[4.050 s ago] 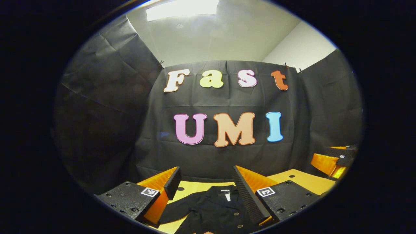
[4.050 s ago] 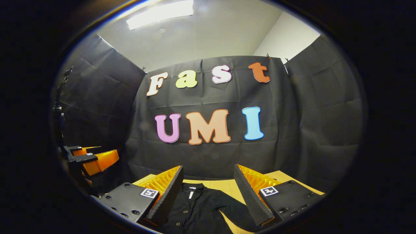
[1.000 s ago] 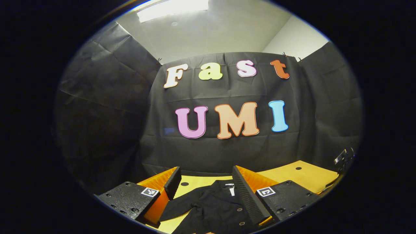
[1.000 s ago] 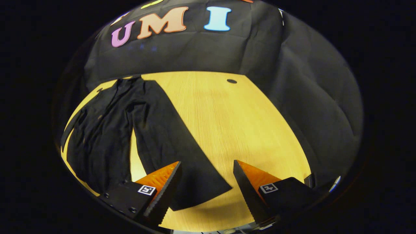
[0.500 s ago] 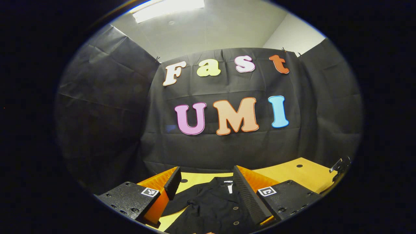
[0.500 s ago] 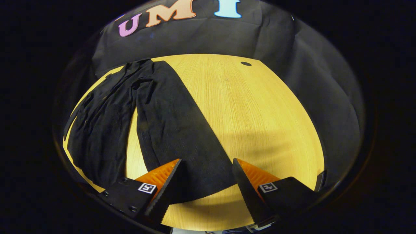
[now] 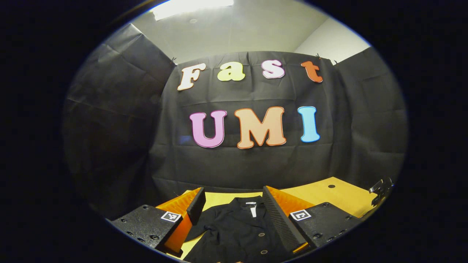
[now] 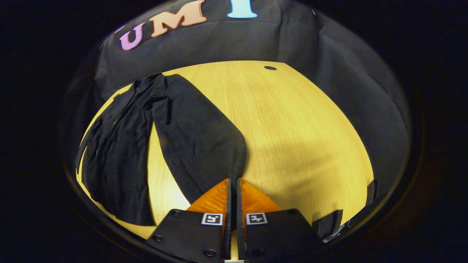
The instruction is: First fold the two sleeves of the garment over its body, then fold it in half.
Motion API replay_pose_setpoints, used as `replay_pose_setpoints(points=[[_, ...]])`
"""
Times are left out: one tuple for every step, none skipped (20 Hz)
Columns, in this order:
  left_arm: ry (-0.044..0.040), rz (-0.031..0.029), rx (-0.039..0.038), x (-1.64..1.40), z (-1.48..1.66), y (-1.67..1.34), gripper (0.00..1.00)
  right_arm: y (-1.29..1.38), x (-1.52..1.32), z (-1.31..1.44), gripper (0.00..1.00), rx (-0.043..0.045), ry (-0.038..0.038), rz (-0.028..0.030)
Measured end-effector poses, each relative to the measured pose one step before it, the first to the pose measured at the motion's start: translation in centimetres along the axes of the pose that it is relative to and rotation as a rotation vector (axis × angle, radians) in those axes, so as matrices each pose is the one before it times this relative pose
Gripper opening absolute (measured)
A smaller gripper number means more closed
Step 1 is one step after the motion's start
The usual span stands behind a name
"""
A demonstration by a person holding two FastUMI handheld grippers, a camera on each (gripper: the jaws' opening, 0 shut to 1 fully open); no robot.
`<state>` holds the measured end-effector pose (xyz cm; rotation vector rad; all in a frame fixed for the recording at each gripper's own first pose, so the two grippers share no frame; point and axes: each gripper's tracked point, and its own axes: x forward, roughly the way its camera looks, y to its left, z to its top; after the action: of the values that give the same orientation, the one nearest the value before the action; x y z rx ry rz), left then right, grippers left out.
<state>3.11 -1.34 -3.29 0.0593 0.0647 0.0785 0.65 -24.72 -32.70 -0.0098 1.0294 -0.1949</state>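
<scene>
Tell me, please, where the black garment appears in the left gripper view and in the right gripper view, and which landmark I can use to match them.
Left gripper view: the black garment lies at the bottom centre, between the left gripper fingers.
Right gripper view: it spreads over the left half, one sleeve reaching down to the shut right gripper.
Shared landmark: the round hole in the wooden table.
</scene>
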Motion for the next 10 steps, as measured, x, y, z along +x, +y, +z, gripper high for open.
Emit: replay_pose_setpoints(points=[[-0.00317,0.00703,-0.00226,0.272,0.145,0.934,0.95,0.226,-0.598,0.31,0.05,0.03358,-0.00786,-0.0118],[-0.0009,0.00964,0.00428,0.227,0.045,1.125,0.95,0.431,-0.234,0.741,0.05,0.04003,-0.01872,-0.00425],[0.00335,0.0082,0.00561,0.255,-0.053,0.972,0.95,0.364,-0.367,0.724,0.05,0.03967,-0.02012,0.007],[0.00148,0.006,0.0025,0.043,-0.172,0.797,0.95,0.33,-0.22,1.139,0.05,0.02975,-0.0187,0.00493],[-0.00046,0.00671,-0.00062,0.104,0.02,0.673,0.92,0.778,-0.117,1.259,0.05,0.01944,-0.01622,0.00592],[0.00059,0.00799,-0.00258,0.144,-0.065,0.888,0.92,0.732,-0.137,1.27,0.05,0.01129,-0.01881,0.00527],[0.00257,0.00829,-0.0024,0.07,-0.048,0.688,0.92,0.728,-0.257,1.327,0.05,0.00609,-0.02456,0.00568],[0.00304,0.00906,-0.0019,-0.019,-0.251,0.637,0.95,0.857,-0.224,1.24,0.05,0.00144,-0.0251,0.00914],[0.00212,0.00966,-0.00103,0.044,-0.034,0.722,0.92,1.048,-0.35,1.113,0.05,-0.0046,-0.02569,0.01207],[0.00203,0.00939,0.00005,-0.144,-0.209,0.621,0.92,1.197,-0.249,1.27,0.05,-0.0083,-0.03242,0.01603]])
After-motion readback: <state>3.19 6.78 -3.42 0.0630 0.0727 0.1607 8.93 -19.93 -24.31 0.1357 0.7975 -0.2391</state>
